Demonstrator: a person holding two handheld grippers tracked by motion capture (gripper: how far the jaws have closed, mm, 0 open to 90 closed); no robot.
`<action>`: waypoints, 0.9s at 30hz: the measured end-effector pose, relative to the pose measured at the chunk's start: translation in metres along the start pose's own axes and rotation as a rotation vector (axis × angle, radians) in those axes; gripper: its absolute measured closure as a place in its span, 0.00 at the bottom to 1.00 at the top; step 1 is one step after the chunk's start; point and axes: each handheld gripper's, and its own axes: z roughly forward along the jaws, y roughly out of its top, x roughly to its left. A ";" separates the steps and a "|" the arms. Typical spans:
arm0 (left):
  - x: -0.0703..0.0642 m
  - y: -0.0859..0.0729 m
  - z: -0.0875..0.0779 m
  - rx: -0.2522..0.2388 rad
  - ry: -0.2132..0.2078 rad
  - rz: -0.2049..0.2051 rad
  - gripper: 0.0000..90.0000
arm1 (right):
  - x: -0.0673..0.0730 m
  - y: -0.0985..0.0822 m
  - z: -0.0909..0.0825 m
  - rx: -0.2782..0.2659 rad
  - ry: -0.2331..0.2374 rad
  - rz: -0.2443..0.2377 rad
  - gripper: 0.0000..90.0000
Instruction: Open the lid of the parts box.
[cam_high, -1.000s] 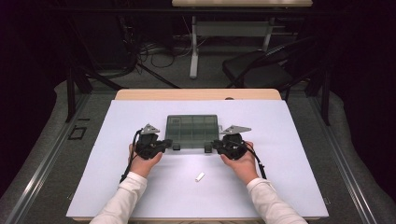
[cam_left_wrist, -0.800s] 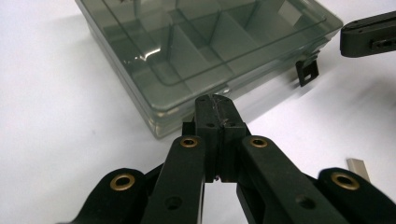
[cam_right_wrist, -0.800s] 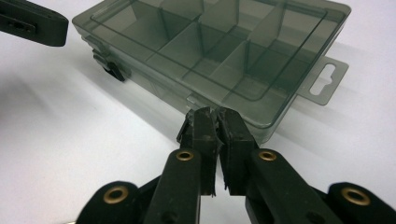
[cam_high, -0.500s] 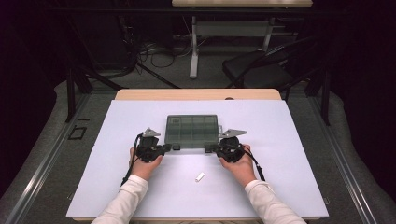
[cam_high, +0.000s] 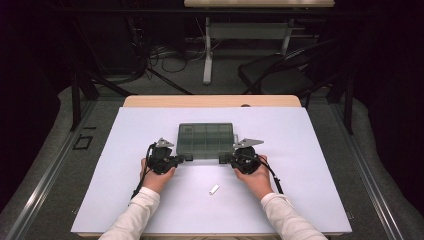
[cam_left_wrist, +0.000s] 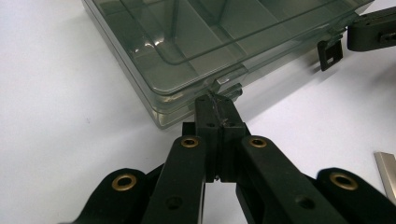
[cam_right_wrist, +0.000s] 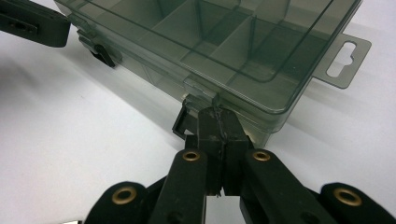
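Observation:
A clear grey compartment box (cam_high: 206, 140) lies with its lid down in the middle of the white table top (cam_high: 310, 150). My left gripper (cam_high: 186, 158) is shut, its tips against the left part of the box's front edge. In the left gripper view the closed tips (cam_left_wrist: 217, 100) touch the lid's small tab (cam_left_wrist: 229, 86), and a black latch (cam_left_wrist: 187, 128) hangs down under them. My right gripper (cam_high: 223, 159) is shut at the right part of the same edge. In the right gripper view its tips (cam_right_wrist: 217, 114) meet the lid's rim beside a lowered black latch (cam_right_wrist: 181, 122).
A small white piece (cam_high: 214, 189) lies on the table between the person's forearms. The box has a hang tab (cam_right_wrist: 343, 58) on its right end. Beyond the table's far wooden edge (cam_high: 212, 101) are a chair (cam_high: 280, 75) and cables on the floor.

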 end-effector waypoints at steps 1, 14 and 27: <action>0.000 0.000 0.000 0.000 0.000 0.000 1.00 | 0.000 0.000 0.000 0.000 0.000 0.000 0.99; -0.002 0.000 0.003 -0.001 0.010 0.008 1.00 | 0.000 0.000 0.000 0.003 -0.006 -0.001 0.99; -0.005 0.000 0.005 -0.007 0.018 0.037 1.00 | 0.000 0.000 0.000 -0.009 -0.001 -0.001 1.00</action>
